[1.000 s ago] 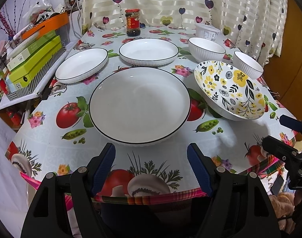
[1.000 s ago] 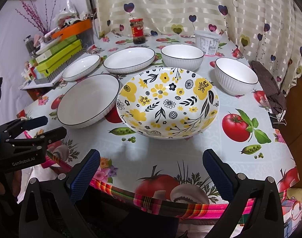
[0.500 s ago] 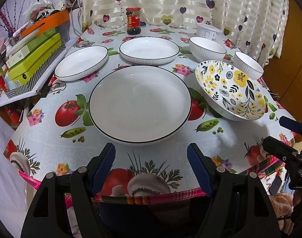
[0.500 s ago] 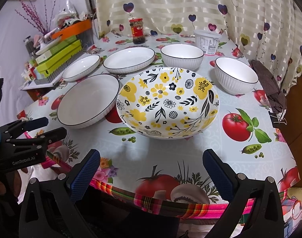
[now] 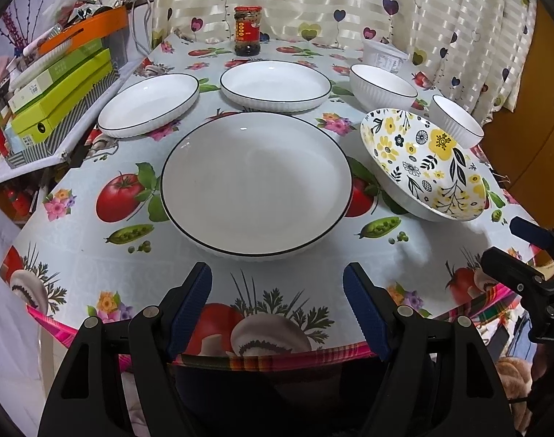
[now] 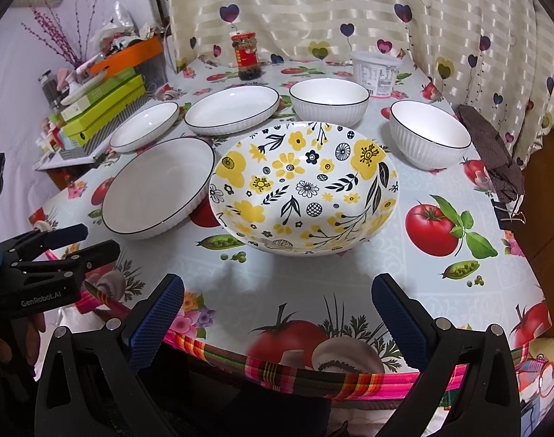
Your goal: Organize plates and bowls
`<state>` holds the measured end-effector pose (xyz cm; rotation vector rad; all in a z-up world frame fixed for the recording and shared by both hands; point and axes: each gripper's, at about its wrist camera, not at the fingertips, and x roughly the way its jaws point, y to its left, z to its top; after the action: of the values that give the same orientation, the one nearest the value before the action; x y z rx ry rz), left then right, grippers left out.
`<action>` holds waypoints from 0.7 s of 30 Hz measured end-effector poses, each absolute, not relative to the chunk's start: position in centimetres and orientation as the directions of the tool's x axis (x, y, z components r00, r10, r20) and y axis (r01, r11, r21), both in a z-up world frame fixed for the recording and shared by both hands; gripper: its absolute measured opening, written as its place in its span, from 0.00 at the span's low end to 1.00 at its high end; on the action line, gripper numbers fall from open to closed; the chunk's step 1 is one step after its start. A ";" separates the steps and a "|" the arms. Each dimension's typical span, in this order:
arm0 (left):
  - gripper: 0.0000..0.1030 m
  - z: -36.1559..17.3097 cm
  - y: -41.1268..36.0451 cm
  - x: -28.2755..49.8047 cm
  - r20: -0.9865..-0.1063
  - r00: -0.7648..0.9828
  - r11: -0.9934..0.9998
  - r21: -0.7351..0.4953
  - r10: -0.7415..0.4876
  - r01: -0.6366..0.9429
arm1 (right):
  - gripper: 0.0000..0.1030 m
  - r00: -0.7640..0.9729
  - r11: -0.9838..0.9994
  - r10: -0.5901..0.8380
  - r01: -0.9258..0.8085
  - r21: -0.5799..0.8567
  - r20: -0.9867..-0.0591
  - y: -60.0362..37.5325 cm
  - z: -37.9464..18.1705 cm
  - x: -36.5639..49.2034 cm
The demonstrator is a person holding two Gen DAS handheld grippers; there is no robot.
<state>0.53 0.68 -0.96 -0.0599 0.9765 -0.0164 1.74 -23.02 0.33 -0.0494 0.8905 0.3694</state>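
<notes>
Grippers: my left gripper (image 5: 277, 304) and right gripper (image 6: 278, 322) gape wide, empty.
Risk: floral bowl (image 6: 302, 189) at 12 o'clock; shallow rim grip slips, chipping plate (image 6: 158, 185).

My left gripper (image 6: 63, 245) bears the white marking "GenRobot.AI" on its black body, seen from the right wrist. The labels on the jar (image 6: 246, 56) and tub (image 6: 376, 73) are too small to read.
</notes>
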 end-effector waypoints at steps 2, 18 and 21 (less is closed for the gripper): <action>0.73 -1.0 0.6 0.5 -0.828 0.559 0.998 -0.057 -0.045 -0.005 | 1.00 0.564 0.938 0.291 -0.328 0.114 -0.773 -23.0 0.3 1.9; 0.73 -1.0 0.9 0.7 -0.824 0.562 0.995 -0.096 -0.076 -0.006 | 1.00 0.557 0.941 0.286 -0.316 0.119 -0.779 -23.1 0.1 2.1; 0.73 -0.8 0.9 0.7 -0.818 0.568 0.994 -0.110 -0.090 -0.001 | 1.00 0.558 0.940 0.288 -0.319 0.119 -0.779 -22.9 0.1 2.1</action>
<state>0.69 0.93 -0.82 -0.1018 0.9660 -0.0527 2.13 -22.86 0.07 -0.0373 0.9115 0.3585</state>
